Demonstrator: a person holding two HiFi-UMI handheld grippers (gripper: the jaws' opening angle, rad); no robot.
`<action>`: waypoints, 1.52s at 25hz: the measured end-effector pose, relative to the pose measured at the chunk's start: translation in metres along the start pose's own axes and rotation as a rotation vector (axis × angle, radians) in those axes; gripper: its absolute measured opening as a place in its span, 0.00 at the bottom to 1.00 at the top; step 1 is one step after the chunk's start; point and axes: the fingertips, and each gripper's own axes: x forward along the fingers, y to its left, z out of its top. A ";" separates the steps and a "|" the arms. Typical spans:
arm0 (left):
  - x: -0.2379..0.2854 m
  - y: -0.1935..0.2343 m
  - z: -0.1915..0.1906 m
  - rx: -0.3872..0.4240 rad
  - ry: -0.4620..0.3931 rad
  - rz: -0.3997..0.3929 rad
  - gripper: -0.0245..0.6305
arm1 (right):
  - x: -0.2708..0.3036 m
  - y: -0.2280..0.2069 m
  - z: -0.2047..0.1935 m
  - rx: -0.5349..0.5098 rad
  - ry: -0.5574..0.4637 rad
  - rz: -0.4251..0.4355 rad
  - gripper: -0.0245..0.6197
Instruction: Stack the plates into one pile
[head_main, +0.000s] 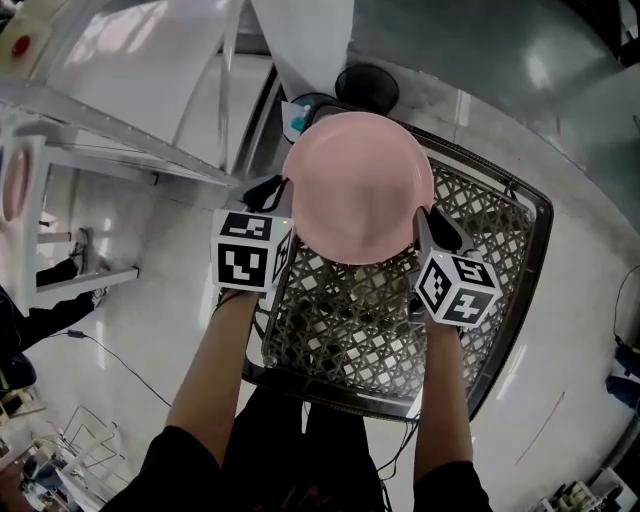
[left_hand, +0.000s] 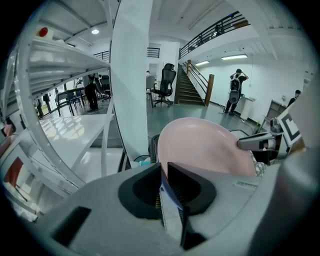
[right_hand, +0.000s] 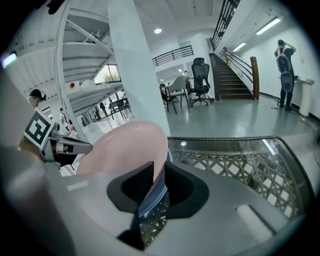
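While its rim is pinched from opposite sides, the left edge clamped in the left gripper (head_main: 278, 190) and the right edge in the right gripper (head_main: 428, 222), the pink plate (head_main: 358, 185) is held in the air over the far part of a dark-framed lattice surface (head_main: 500, 250). No second plate and no pile can be made out on the lattice below, so the stacking is judged to be at an early stage. This plate has yet to be set down and released, and any others remain to be gathered onto it.
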 end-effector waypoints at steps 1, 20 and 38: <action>0.001 0.000 -0.001 -0.001 0.002 -0.001 0.10 | 0.001 0.000 -0.001 -0.001 0.003 -0.001 0.16; 0.013 0.003 -0.010 0.011 0.007 -0.025 0.03 | 0.012 0.001 -0.012 -0.001 0.028 -0.023 0.22; -0.005 0.006 -0.001 0.034 -0.074 -0.009 0.03 | -0.013 0.001 0.007 -0.059 -0.051 -0.052 0.05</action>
